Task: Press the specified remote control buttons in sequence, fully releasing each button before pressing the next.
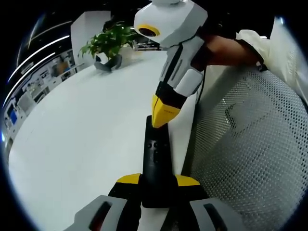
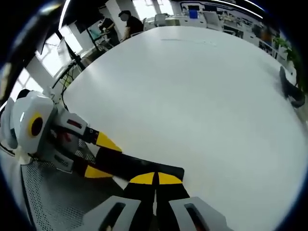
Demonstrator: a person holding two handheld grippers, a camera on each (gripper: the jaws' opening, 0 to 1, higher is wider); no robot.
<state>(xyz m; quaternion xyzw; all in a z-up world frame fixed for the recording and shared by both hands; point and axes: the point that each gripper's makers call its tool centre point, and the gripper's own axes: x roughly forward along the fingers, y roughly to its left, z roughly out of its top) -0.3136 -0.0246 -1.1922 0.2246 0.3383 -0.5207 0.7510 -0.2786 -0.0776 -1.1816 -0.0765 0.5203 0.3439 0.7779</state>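
A black remote control (image 1: 156, 154) juts out over the edge of the white table (image 1: 82, 130), and my left gripper (image 1: 158, 180) is shut on its near end. In the left gripper view my right gripper (image 1: 163, 114) comes down from above, its yellow tips shut together and touching the remote's far end above the round button ring. In the right gripper view my right gripper (image 2: 156, 178) is shut, with its tips resting on the remote (image 2: 137, 166). The left gripper (image 2: 102, 156) clamps the remote from the left there.
A potted plant (image 1: 109, 45) stands at the table's far end and also appears as the plant (image 2: 291, 89) at the right edge. A white mesh chair (image 1: 250, 144) sits beside the table. A person (image 2: 130, 21) sits at desks beyond the table.
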